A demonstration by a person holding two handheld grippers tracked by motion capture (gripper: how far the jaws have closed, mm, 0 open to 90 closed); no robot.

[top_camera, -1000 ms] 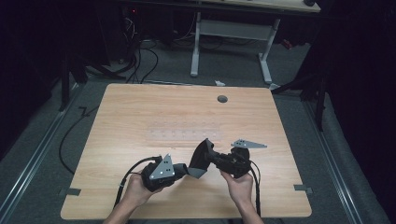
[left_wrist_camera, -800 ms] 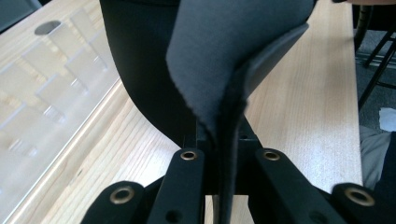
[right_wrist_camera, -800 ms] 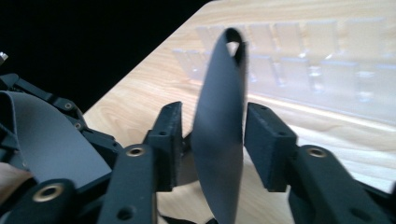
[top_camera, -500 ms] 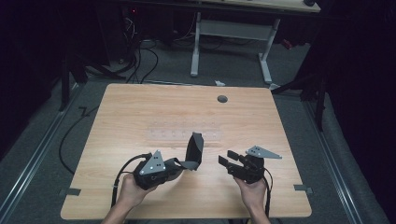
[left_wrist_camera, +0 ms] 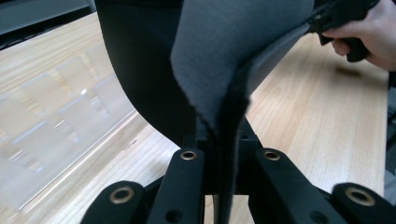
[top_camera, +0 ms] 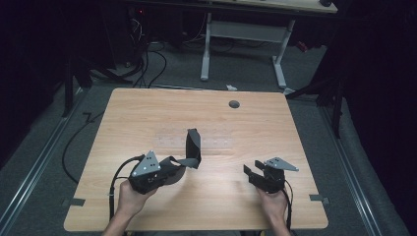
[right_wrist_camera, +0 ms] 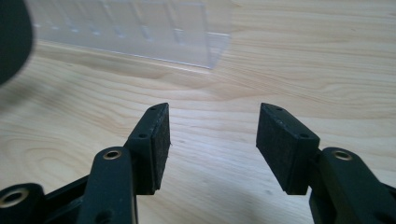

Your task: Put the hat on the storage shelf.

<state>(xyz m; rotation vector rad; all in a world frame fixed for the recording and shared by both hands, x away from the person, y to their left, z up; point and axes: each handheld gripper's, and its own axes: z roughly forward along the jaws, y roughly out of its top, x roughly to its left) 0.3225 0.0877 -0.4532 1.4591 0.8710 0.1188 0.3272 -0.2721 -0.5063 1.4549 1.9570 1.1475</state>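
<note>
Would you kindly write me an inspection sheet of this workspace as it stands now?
Surface: wooden table, grommet hole near the far edge.
Job's things: dark cloth strip, one end raised; clear plastic tray lying flat.
Clutter: nothing seen.
Grippers: left gripper shut on the cloth; right gripper open, jaws just opened, nothing between them.
Cables: black cable off the table's left edge.
Surroundings: dark floor, white desk frame behind.

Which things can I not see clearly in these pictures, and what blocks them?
- Black strap: its clamped end, left gripper view, hidden between the left gripper pads.
- Clear plastic tray: right gripper view, cut off by the top edge; faint in the high view.
- Dark patch: right gripper view, blurred, cut off at left.
</note>
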